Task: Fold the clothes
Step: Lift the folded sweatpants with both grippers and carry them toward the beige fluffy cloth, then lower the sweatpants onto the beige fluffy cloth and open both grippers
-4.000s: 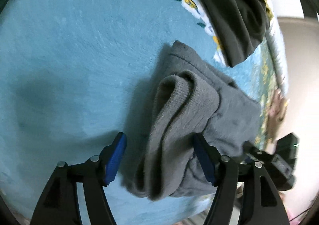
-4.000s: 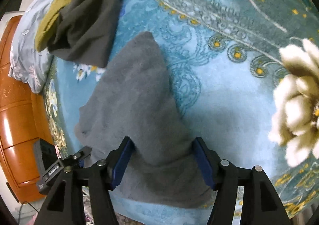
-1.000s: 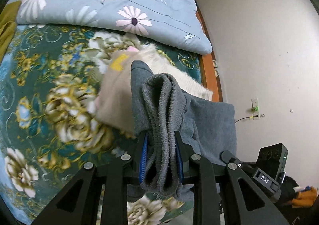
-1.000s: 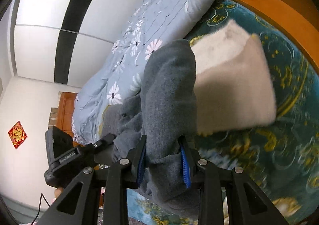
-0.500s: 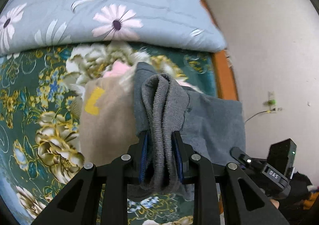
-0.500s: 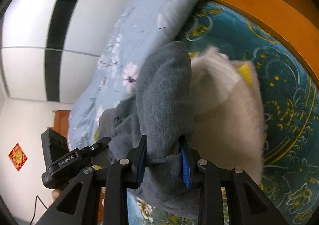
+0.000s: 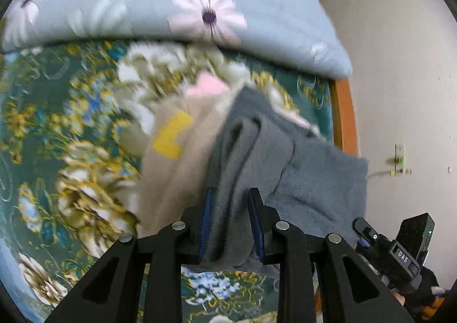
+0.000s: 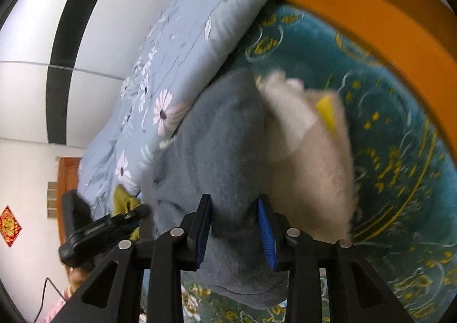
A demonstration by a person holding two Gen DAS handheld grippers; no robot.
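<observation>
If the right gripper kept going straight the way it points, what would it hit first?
Probably the beige folded garment on the bedspread. The right gripper is shut on the grey garment, which hides the line; depth is unclear.

The letters "DAS" stand in white on a small label on the black device (image 7: 405,257) at the lower right of the left wrist view. A red square wall decoration (image 8: 8,226) in the right wrist view carries gold marks too small to read.
</observation>
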